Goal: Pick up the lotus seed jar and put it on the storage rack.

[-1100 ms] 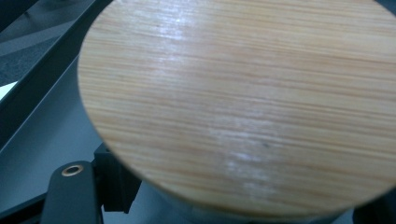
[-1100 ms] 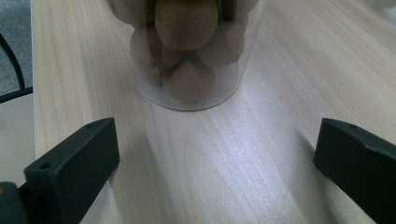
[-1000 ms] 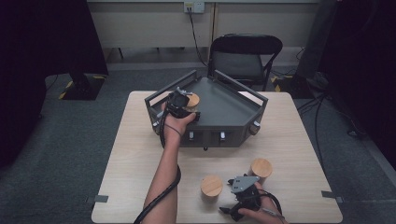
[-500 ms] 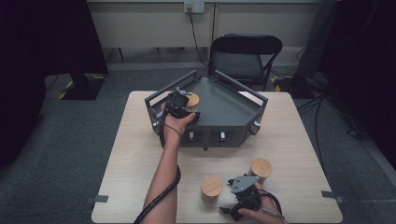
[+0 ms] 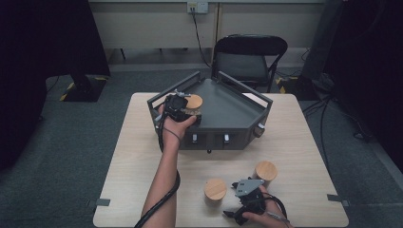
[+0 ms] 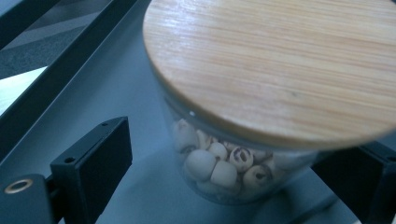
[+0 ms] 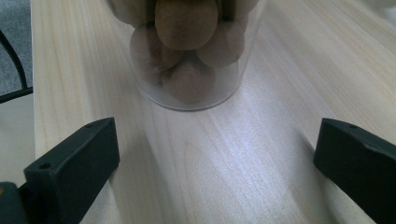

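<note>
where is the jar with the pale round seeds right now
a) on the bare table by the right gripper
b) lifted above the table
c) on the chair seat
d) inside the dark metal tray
d: the left gripper view shows the seed jar standing on the grey floor of the tray, with the left gripper around it, fingers apart from the glass.

One jar [image 5: 194, 105] in tray [image 5: 237, 111], left corner; two jars [image 5: 215, 191] on table [image 5: 294, 142] before tray.

No text or label can be read anywhere
</note>
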Action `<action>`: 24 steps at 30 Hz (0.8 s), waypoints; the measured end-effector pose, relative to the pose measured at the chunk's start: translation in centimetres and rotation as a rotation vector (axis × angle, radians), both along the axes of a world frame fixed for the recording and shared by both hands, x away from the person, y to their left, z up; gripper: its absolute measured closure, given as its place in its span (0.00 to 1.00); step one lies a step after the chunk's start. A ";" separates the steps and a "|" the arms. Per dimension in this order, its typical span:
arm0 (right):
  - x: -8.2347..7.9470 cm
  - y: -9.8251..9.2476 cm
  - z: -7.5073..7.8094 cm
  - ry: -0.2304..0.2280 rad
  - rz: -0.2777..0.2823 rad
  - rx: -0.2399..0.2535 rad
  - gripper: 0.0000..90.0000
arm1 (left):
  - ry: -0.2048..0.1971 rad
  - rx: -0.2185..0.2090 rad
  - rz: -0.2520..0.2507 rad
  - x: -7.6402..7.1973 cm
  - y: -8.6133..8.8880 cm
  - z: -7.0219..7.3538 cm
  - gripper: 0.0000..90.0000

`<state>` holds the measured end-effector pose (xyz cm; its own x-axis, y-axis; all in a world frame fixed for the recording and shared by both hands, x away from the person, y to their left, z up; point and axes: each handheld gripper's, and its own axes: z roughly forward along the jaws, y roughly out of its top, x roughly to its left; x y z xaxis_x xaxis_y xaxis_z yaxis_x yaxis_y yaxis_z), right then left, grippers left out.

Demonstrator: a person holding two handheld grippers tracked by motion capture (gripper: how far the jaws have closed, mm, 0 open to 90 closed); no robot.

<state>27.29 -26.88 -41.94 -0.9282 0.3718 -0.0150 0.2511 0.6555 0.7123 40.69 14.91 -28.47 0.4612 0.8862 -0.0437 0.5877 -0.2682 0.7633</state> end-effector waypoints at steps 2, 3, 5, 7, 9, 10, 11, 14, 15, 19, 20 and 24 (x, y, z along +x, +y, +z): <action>0.0 0.0 0.0 0.000 0.000 0.000 0.00 | -0.006 0.000 -0.005 -0.3 0.2 0.1 0.07; 0.0 0.0 0.0 0.000 0.000 0.000 0.00 | -0.006 0.000 -0.008 -0.4 0.3 0.2 0.07; 0.0 0.0 0.0 0.000 0.000 0.000 0.00 | -0.008 0.000 -0.010 -0.6 0.5 0.3 0.06; 0.0 0.0 0.0 0.000 0.000 0.000 0.00 | -0.011 -0.005 -0.006 -0.9 0.7 0.3 0.06; 0.0 0.0 0.0 0.000 0.000 0.000 0.00 | -0.013 -0.008 -0.008 -1.2 1.0 0.3 0.06; 0.0 0.0 0.0 0.000 0.000 0.000 0.00 | -0.013 -0.008 -0.010 -1.3 1.2 0.4 0.06; 0.0 0.0 0.0 0.000 0.000 0.000 0.00 | -0.015 -0.015 -0.008 -1.4 1.4 0.3 0.06; 0.0 0.0 0.0 0.000 0.000 0.000 0.00 | -0.022 -0.021 -0.008 -2.0 1.8 0.4 0.06; 0.0 0.0 0.0 0.000 0.000 0.000 0.00 | -0.025 -0.023 -0.007 -2.1 1.9 0.4 0.06; 0.0 0.0 0.0 0.000 0.000 0.000 0.00 | -0.029 -0.025 -0.013 -2.7 2.3 0.4 0.06; 0.0 0.0 0.0 0.000 0.000 0.000 0.00 | -0.029 -0.029 -0.010 -2.9 2.5 0.3 0.06; 0.0 0.0 0.0 0.000 0.000 0.000 0.00 | -0.024 -0.033 -0.009 -3.4 3.1 0.1 0.06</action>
